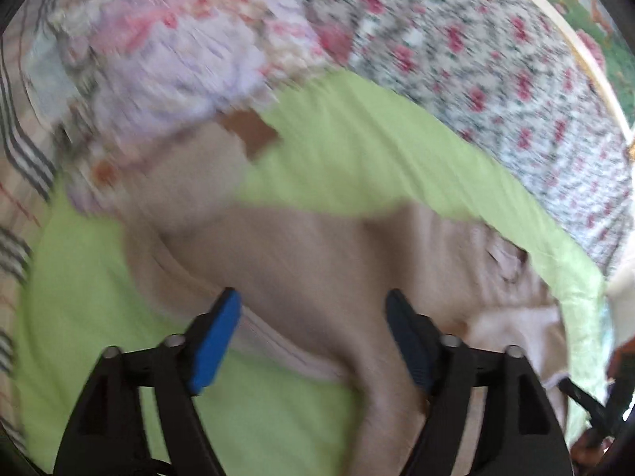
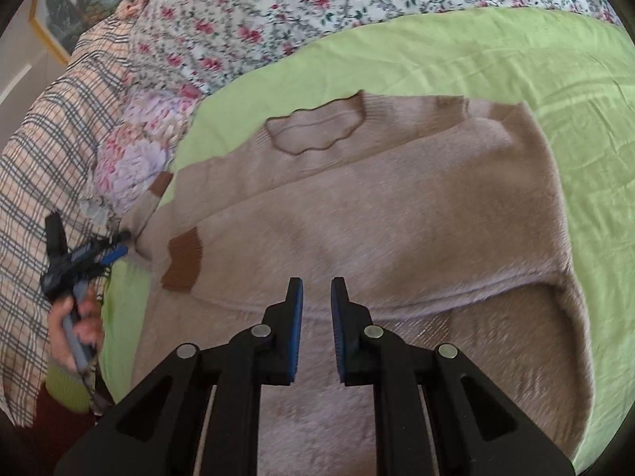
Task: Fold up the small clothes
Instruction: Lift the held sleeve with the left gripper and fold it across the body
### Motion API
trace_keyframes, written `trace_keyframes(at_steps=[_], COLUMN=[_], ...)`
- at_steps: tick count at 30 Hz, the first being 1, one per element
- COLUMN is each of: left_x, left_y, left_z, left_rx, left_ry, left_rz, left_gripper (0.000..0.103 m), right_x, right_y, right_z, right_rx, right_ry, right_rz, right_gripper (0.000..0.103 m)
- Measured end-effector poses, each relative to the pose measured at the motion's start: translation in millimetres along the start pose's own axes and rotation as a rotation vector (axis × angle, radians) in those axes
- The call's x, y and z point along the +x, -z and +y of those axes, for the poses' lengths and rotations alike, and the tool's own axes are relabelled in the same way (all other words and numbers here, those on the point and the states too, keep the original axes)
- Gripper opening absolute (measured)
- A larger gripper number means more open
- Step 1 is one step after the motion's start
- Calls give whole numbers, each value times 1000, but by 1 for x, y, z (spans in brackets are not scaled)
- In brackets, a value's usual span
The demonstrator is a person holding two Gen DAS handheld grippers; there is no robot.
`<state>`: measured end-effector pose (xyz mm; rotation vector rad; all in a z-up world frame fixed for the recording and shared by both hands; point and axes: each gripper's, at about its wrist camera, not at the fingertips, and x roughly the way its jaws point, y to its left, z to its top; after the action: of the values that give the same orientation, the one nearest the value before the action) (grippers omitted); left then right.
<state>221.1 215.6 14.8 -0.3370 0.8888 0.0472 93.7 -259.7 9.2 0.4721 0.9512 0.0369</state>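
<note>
A beige knitted sweater (image 2: 397, 206) with brown cuffs (image 2: 182, 263) lies flat on a green cloth (image 2: 516, 59), collar (image 2: 313, 135) at the far side and a sleeve folded across its body. My right gripper (image 2: 317, 285) hovers over the sweater's lower half, its jaws almost together with nothing between them. In the blurred left wrist view my left gripper (image 1: 311, 297) stands wide open above the sweater (image 1: 317, 246), empty. In the right wrist view the left gripper (image 2: 115, 246) sits at the sweater's left edge, held by a hand (image 2: 75, 329).
A floral bedspread (image 2: 278, 8) covers the far side. A plaid cloth (image 2: 51, 150) and a lilac flowered cushion (image 2: 135, 150) lie to the left of the green cloth. A framed picture (image 2: 67, 0) hangs at the top left.
</note>
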Motion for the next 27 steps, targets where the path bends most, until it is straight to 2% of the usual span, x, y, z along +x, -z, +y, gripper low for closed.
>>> trace_keyframes(at_steps=[3,6,9,12,14,15,16,17,18,22,25,27], left_x=[6,32,66,108,130,133,132,127,119,79,47,25], left_y=[-34,-60,-74,-77,-76,-75,-75,-77,-78,-73,-59,-45], left_z=[20,24,12,0,6,8,11,14,17,17,-2,-26], left_rx=[21,100,210,336,353,342,318,292,263,165,146,133], left_ry=[-58,-133,-202,-349,-402,-379,-336,-319,-295,-124,-19,86], left_rz=[-28,4,63,109,133,133,125,111,99,21,-37,-58], left_gripper=[82,82,83,83,78,60,36,20,9,8,8,8], right_x=[-3,1,6,8,8,7,5,4,2,-4,-7,-12], right_y=[5,8,11,14,16,17,19,20,22,25,26,27], right_z=[3,4,9,13,15,16,16,15,14,8,8,9], right_rx=[3,14,15,16,11,10,9,8,10,29,37,37], right_ry=[-7,-17,-31,-52,-53,-56,-54,-51,-46,-51,-62,-68], right_rz=[6,16,32,45,47,49,49,47,43,27,14,1], right_gripper=[16,22,22,22,22,22,22,22,22,23,23,23])
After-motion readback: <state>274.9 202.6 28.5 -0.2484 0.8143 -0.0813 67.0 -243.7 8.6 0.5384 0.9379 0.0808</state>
